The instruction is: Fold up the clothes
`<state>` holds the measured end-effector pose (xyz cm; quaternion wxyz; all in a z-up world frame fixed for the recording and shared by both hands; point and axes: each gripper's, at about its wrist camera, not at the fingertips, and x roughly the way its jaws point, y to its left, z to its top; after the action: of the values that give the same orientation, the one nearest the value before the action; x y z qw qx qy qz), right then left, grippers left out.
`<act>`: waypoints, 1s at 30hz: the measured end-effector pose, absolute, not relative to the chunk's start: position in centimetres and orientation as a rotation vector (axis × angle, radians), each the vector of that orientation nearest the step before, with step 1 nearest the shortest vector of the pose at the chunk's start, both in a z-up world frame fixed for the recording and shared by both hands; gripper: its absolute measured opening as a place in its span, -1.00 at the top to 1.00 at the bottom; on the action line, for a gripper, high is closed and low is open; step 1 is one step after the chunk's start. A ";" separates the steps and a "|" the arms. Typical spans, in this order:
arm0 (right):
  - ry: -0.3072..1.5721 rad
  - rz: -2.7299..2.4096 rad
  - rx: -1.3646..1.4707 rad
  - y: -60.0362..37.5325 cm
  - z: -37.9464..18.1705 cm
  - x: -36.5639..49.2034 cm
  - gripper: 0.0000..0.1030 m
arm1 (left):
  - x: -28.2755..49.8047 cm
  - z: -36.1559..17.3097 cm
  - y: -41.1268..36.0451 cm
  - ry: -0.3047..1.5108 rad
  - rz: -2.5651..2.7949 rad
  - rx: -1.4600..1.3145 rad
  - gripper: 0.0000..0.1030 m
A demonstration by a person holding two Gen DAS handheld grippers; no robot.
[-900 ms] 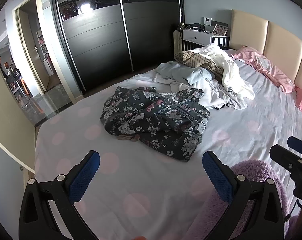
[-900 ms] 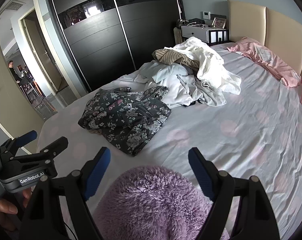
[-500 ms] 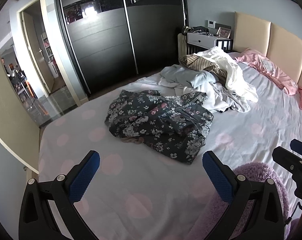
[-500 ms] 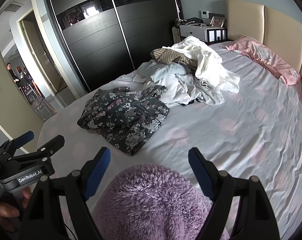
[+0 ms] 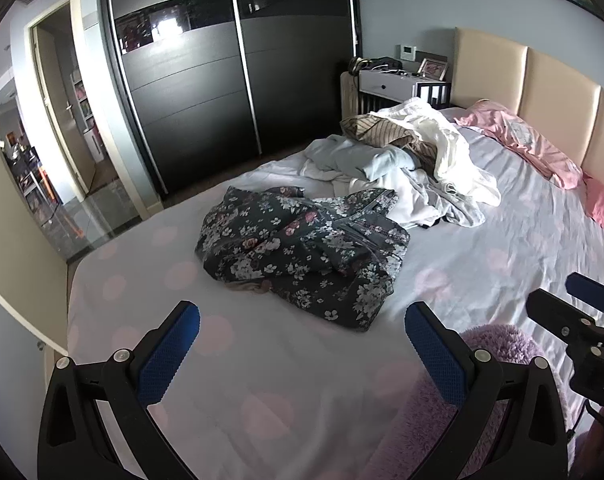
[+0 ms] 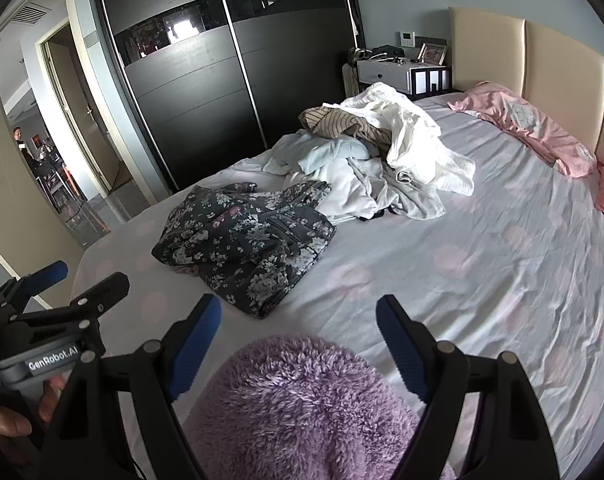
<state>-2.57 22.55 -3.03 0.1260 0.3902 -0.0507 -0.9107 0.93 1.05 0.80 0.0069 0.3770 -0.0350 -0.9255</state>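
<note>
A dark floral garment (image 5: 302,248) lies crumpled on the bed's left half; it also shows in the right wrist view (image 6: 246,240). Behind it is a heap of white, pale blue and striped clothes (image 5: 405,160), also in the right wrist view (image 6: 369,160). A fuzzy purple garment (image 6: 302,408) lies at the near edge, right under my right gripper (image 6: 298,332), and shows in the left wrist view (image 5: 497,344). My left gripper (image 5: 302,336) is open and empty above the sheet, short of the floral garment. My right gripper is open and empty.
The bed (image 5: 481,264) has a pale sheet with pink dots. Pink pillows (image 5: 521,140) lie by the beige headboard (image 5: 557,92). A dark sliding wardrobe (image 5: 222,80) stands past the bed's far side, a nightstand (image 5: 393,84) beside it. A doorway (image 5: 50,120) opens at left.
Both views have shifted slightly, the left one drifting a little so the floral garment sits more to the right. Both grippers stay open. The clothes have not moved.
</note>
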 end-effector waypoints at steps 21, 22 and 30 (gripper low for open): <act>-0.155 -2.649 1.153 22.3 -3.7 -2.4 -0.56 | 1.2 0.3 0.9 -0.107 -2.893 1.209 -1.00; -0.158 -2.649 1.153 22.3 -3.7 -2.3 -0.56 | 1.2 0.3 0.9 -0.105 -2.892 1.209 -1.00; -0.152 -2.662 1.156 22.3 -3.7 -2.3 -0.56 | 1.0 0.1 0.8 -0.108 -2.884 1.217 -1.00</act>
<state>-2.32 22.31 -3.67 0.1175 0.3952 -0.0518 -0.9096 0.97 0.80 0.10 0.0046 0.3885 -0.0345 -0.9208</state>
